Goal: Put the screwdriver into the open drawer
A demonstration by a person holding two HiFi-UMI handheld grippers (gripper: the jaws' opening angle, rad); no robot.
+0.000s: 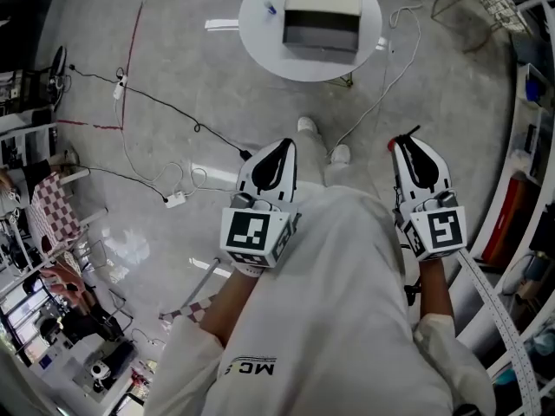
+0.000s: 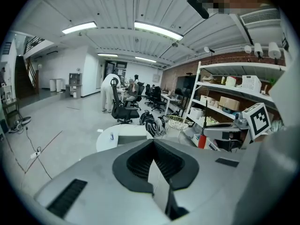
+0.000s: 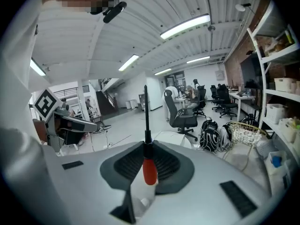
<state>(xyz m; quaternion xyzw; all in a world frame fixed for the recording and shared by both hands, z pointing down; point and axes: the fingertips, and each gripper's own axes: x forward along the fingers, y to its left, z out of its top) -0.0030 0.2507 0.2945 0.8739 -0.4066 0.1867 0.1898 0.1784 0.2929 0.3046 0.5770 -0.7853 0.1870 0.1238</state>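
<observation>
While level before the torso (image 1: 338, 319), right hand-held gripper (image 1: 406, 142) clenched on screwdriver (image 3: 149, 169), left hand-held gripper (image 1: 284, 146) clenched empty.

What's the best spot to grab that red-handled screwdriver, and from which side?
Take the screwdriver by its thick red handle, jaws closing across it from both sides, as the right gripper holds it. The thin shaft gives little to clamp and is left free, pointing ahead.

glossy grey floor (image 1: 173, 50), round white table (image 1: 258, 42), office chairs (image 2: 121, 111), wall shelving (image 2: 225, 86), ceiling strip lights (image 2: 157, 29)
</observation>
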